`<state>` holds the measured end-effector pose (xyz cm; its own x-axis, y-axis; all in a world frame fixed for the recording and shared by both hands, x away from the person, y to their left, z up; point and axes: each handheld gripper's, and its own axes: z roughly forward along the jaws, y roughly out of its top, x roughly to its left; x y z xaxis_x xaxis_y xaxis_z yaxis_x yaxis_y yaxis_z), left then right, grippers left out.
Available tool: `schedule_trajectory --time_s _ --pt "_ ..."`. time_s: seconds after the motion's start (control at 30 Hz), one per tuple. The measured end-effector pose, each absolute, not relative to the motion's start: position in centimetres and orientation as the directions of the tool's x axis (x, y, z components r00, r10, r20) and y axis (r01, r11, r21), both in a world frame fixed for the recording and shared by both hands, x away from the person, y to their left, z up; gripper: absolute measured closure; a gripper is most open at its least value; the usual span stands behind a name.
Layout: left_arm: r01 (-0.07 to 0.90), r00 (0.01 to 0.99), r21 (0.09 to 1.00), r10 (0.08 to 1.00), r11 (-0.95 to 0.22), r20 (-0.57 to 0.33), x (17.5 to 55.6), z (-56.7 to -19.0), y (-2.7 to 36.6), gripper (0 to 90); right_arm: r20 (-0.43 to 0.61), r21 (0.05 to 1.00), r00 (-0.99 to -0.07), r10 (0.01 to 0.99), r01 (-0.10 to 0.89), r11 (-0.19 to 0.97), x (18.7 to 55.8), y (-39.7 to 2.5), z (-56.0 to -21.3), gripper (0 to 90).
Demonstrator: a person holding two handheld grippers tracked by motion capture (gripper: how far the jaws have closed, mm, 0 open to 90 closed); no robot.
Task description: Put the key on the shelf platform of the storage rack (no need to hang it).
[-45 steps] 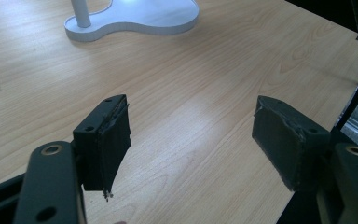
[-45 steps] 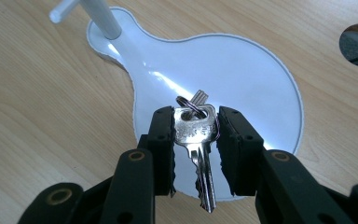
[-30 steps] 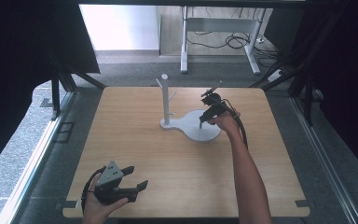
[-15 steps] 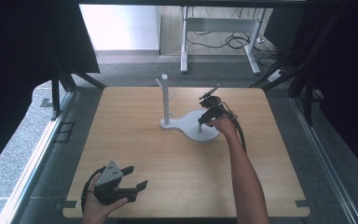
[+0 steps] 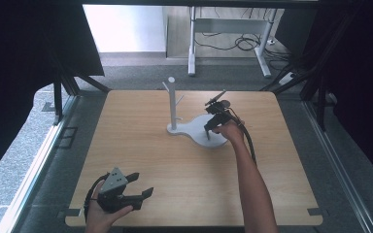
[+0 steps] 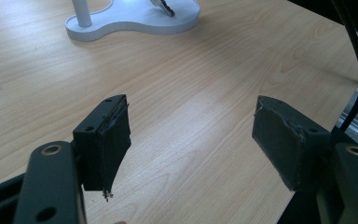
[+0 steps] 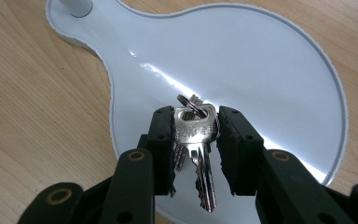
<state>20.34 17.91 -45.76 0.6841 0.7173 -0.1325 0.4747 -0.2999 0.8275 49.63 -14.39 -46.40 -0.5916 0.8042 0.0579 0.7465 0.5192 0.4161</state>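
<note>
A bunch of silver keys (image 7: pixel 196 135) on a ring lies on the white tray-shaped base (image 7: pixel 261 74) of a stand. My right gripper (image 7: pixel 196 126) is shut on the head of the top key, its jaws pressing both sides. In the high view the right gripper (image 5: pixel 209 130) points down onto the white base (image 5: pixel 200 127), right of the upright post (image 5: pixel 172 102) with its pegs. My left gripper (image 5: pixel 143 193) rests near the table's front left corner, open and holding nothing. Its pads (image 6: pixel 109 140) stand wide apart over bare wood.
The wooden table (image 5: pixel 141 145) carries just the white stand. Black curtains hang at both sides. A desk frame and cables (image 5: pixel 238 43) stand on the floor beyond the far edge. The right gripper's cable (image 5: pixel 248 145) trails along the forearm.
The right gripper has come down slightly onto the white base. The left gripper has stayed in place.
</note>
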Motion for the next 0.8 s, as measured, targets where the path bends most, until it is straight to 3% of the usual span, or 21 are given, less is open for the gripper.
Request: schedule_trajectory --time_s 0.8 --pt "0.475 0.684 0.827 0.718 -0.301 -0.131 20.4 -45.8 17.9 27.9 0.037 0.392 -0.587 0.809 0.753 0.529 49.7 -14.2 -48.1 66.0"
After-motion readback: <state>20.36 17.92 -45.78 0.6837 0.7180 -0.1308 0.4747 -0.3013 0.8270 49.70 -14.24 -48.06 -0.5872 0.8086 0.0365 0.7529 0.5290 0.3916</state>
